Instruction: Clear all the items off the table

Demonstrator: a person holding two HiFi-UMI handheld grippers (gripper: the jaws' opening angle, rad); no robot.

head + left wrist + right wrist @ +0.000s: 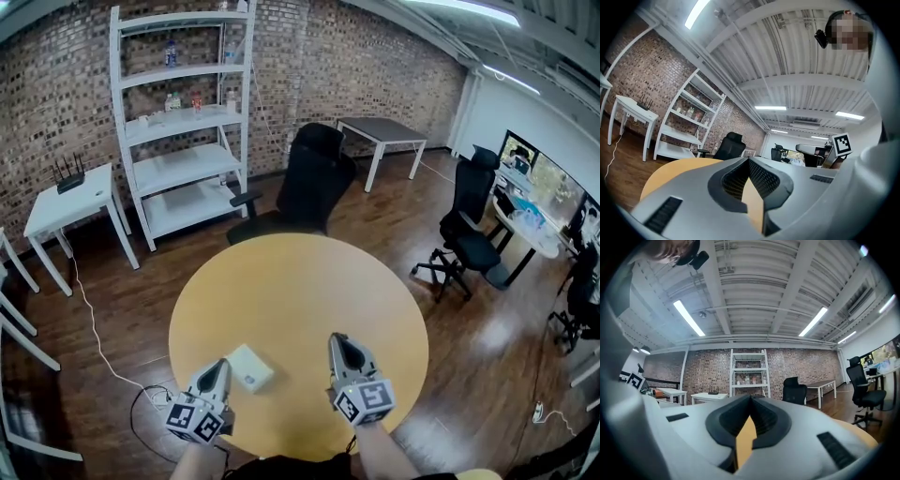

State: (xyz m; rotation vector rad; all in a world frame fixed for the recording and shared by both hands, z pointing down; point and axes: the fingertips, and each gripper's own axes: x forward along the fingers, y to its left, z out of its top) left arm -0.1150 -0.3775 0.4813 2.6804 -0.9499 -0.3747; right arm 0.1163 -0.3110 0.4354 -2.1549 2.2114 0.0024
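L gripper (223,364) by box (249,367) (head view)

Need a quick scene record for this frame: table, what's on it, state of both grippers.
table: round, tan table
items on it: one small white box, near the person's edge
left gripper: shut, nothing between the jaws, just left of the box
right gripper: shut, nothing between the jaws, over bare tabletop
task status: not done, box not yet cleared
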